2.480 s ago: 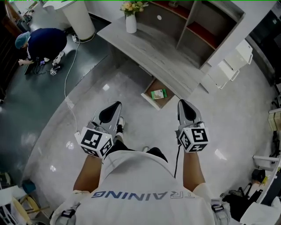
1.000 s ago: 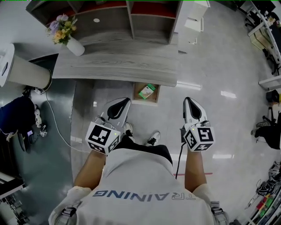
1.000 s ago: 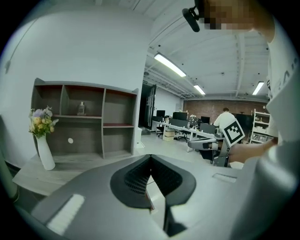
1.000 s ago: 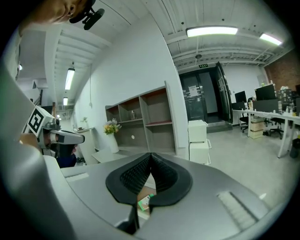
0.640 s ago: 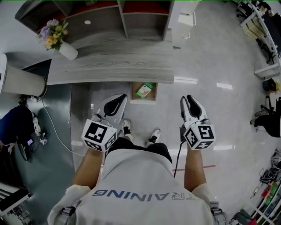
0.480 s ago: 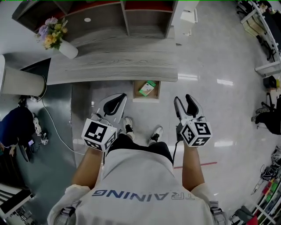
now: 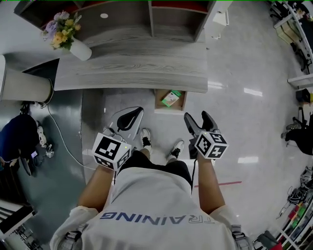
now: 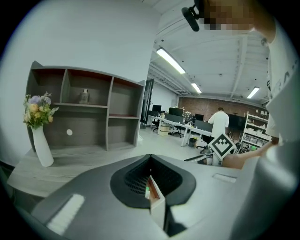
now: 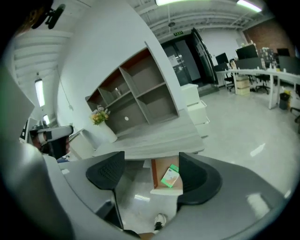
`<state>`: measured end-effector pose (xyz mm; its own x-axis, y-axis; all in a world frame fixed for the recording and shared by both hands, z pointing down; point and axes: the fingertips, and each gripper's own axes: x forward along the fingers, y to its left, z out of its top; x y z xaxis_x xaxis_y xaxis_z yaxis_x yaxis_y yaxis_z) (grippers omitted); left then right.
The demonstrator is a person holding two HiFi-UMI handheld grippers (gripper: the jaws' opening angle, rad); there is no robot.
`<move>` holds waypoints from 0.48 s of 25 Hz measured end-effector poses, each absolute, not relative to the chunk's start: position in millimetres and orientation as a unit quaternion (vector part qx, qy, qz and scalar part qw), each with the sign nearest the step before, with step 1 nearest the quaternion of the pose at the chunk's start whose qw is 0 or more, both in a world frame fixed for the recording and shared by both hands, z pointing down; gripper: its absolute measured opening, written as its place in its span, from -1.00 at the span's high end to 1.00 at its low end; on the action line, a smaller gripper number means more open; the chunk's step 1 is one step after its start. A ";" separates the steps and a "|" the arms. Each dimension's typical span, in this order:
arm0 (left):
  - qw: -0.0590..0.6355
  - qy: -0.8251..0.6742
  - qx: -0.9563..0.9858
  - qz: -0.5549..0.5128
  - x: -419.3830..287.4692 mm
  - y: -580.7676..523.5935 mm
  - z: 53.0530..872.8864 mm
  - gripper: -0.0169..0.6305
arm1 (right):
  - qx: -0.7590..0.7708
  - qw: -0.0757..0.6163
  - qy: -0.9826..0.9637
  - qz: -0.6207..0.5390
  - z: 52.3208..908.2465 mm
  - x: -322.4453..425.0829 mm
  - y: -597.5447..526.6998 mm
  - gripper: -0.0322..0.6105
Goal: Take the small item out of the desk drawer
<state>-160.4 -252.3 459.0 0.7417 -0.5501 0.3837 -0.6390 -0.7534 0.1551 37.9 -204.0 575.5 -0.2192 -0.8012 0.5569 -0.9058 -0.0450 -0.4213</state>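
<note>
Under the grey wooden desk (image 7: pixel 132 66) a small wooden drawer (image 7: pixel 161 101) stands pulled out over the floor. In it lies a small green-and-white box (image 7: pixel 171 98), also in the right gripper view (image 9: pixel 170 176). My right gripper (image 7: pixel 196 117) hangs just below and right of the drawer. Its jaws are opening, and nothing is between its black pads (image 9: pixel 105 171); the drawer (image 9: pixel 159 173) shows far off through the gap. My left gripper (image 7: pixel 133 113) is shut and empty, lower left of the drawer, with its pads (image 8: pixel 140 176) pressed together.
A white vase of flowers (image 7: pixel 78 46) stands on the desk's left end, with a grey shelf unit (image 7: pixel 146 14) behind it. A white cylinder (image 7: pixel 24 85), a floor cable and a crouching person (image 7: pixel 19 139) are at the left. My shoes (image 7: pixel 145 138) are below the drawer.
The right gripper's jaws have spread from shut to wide apart, and it has drifted left toward the drawer. The left gripper has stayed shut and nearly still.
</note>
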 end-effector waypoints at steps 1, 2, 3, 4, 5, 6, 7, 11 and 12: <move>0.143 -0.320 0.922 0.165 -161.9 -249.9 464.2 0.94 | 0.617 0.065 -0.679 0.392 591.6 33.9 -204.6 -0.28; 0.146 -0.319 0.921 0.170 -163.7 -247.9 469.2 0.94 | 0.615 0.060 -0.670 0.411 607.9 29.8 -206.2 -0.28; 0.149 -0.318 0.920 0.175 -165.7 -246.6 473.5 0.94 | 0.614 0.054 -0.661 0.429 624.0 25.5 -208.5 -0.29; 0.151 -0.319 0.918 0.179 -167.7 -246.3 476.9 0.94 | 0.613 0.049 -0.651 0.444 639.7 20.9 -211.8 -0.29; 0.153 -0.319 0.917 0.181 -169.4 -247.0 479.6 0.94 | 0.613 0.046 -0.642 0.458 655.7 16.0 -215.7 -0.29; 0.154 -0.320 0.917 0.183 -170.5 -248.6 482.1 0.94 | 0.612 0.045 -0.634 0.471 672.6 10.6 -220.2 -0.29; 0.156 -0.319 0.916 0.184 -171.2 -250.6 485.2 0.94 | 0.611 0.049 -0.625 0.484 691.1 5.0 -224.7 -0.28; 0.167 -0.314 0.915 0.192 -175.0 -256.2 508.6 0.94 | 0.618 0.082 -0.587 0.517 766.9 -13.5 -239.7 -0.28; 0.173 -0.312 0.914 0.194 -177.1 -257.2 515.9 0.94 | 0.624 0.085 -0.576 0.521 782.0 -14.9 -244.1 -0.28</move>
